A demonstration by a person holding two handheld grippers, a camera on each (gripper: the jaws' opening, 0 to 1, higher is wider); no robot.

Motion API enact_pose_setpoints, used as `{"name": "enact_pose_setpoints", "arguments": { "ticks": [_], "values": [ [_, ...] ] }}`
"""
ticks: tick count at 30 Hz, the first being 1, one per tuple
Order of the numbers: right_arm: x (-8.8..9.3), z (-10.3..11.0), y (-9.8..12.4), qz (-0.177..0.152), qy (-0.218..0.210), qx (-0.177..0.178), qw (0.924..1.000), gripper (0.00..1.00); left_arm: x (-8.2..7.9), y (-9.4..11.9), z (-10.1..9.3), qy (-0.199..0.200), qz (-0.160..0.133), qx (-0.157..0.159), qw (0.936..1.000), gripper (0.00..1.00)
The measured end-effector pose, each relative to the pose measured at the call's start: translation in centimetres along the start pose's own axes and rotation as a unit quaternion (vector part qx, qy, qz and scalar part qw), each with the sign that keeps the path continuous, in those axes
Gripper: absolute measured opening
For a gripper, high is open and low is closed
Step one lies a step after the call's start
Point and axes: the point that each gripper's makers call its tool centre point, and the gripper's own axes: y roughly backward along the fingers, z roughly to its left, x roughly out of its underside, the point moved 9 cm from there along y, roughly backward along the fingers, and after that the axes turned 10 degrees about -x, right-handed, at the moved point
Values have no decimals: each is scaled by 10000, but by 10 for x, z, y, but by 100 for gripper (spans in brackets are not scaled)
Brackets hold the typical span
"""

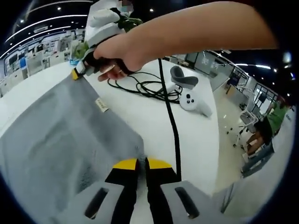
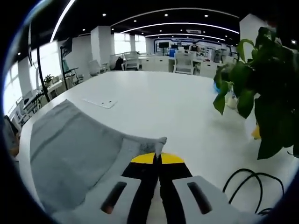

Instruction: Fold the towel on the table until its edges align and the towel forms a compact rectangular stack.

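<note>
On the white table [image 2: 187, 116], one grey towel [image 1: 56, 144] lies spread, its two near corners pinched: one by the clenched left gripper [image 1: 141, 164], one by the clenched right gripper [image 2: 158, 158]. Carrying both corners level to the far edge should align the fold. Also present: one potted plant [image 2: 261, 88], one game controller [image 1: 189, 93], one black cable [image 1: 170, 116].

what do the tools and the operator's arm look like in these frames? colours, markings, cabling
Left tool and right tool: each has two black jaws tipped with yellow pads, on light grey bodies with dark slots. In the left gripper view the right tool's yellow tip shows, gripped by a hand on a bare, sleeveless arm, with white housing above. A black cable runs along.
</note>
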Motion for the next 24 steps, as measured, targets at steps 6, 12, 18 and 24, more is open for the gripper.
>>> {"name": "enact_pose_setpoints", "arguments": {
  "ticks": [6, 12, 18, 24],
  "values": [
    [-9, -3, 11, -246, -355, 102, 9990, 0, -13, 13, 12, 113, -213, -159, 9996, 5],
    [-24, -2, 18, -390, -435, 179, 9981, 0, -24, 27, 22, 38, -362, -258, 9990, 5],
    [-33, 0, 26, -464, -440, 228, 9977, 0, -32, 41, 23, 80, -490, -227, 9985, 5],
    [-44, 4, 41, -547, -412, 271, 9973, 0, -42, 49, 18, 183, -666, -160, 9975, 5]
  ]
}}
